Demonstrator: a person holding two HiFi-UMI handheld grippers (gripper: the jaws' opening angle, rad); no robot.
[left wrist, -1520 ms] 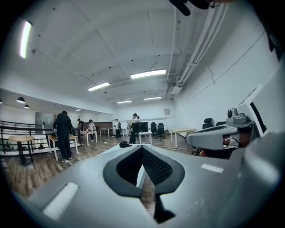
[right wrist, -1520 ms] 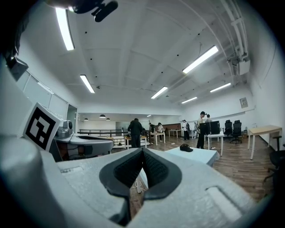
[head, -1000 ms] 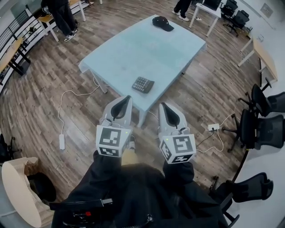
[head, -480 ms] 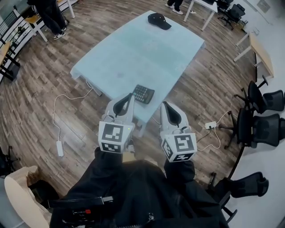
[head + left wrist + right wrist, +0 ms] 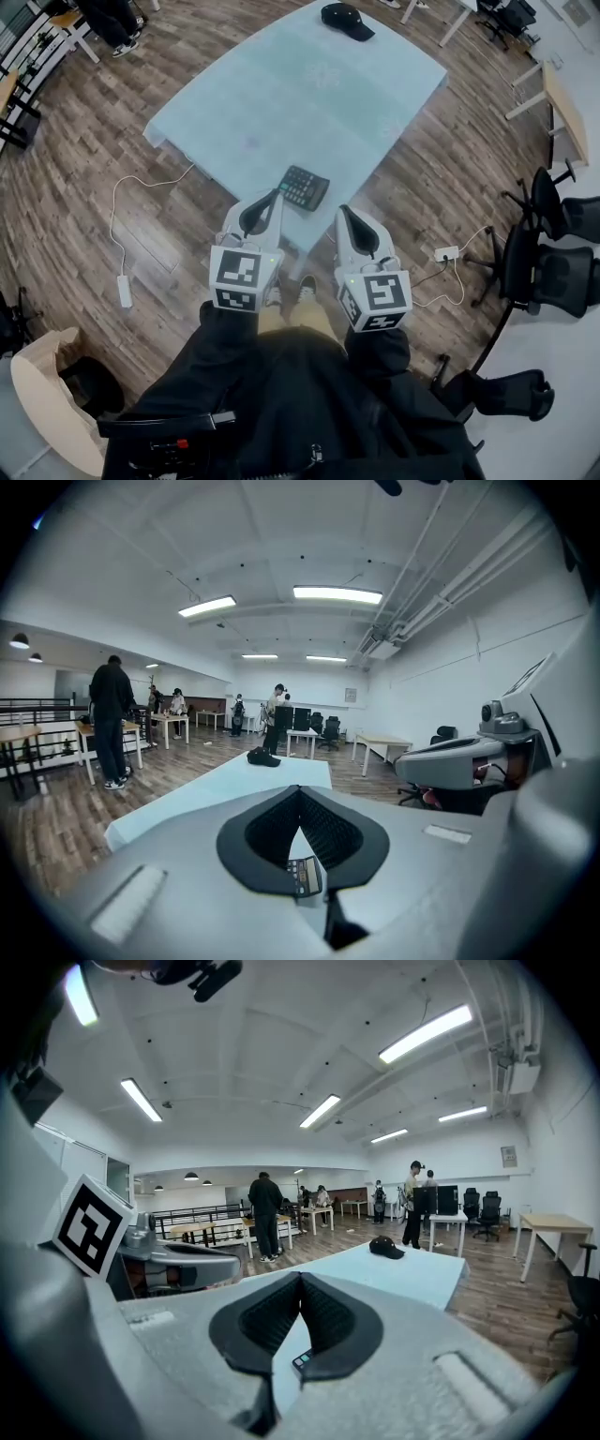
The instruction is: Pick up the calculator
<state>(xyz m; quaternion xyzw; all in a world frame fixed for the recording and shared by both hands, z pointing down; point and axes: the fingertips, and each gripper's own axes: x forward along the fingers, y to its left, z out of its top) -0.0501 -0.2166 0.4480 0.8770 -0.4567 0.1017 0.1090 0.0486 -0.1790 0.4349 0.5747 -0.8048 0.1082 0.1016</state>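
The black calculator (image 5: 305, 187) lies near the front corner of the pale blue table (image 5: 281, 94). My left gripper (image 5: 275, 197) is shut and empty, its tip just short of the calculator's left edge. My right gripper (image 5: 343, 212) is also shut and empty, a little to the right of the calculator and short of it. In the left gripper view the calculator (image 5: 305, 877) shows through the gap below the closed tips of the left gripper (image 5: 300, 791). In the right gripper view only a corner of the calculator (image 5: 302, 1362) shows below the right gripper (image 5: 300, 1277).
A black cap (image 5: 347, 19) lies at the table's far end. Office chairs (image 5: 562, 272) stand at the right beside a wooden desk (image 5: 567, 112). A power strip with its cable (image 5: 448, 253) and a white adapter (image 5: 125, 292) lie on the floor. People stand at the far desks (image 5: 112, 719).
Both grippers have come forward toward the table's front corner, so the calculator now lies just ahead of their tips. Both stay shut.
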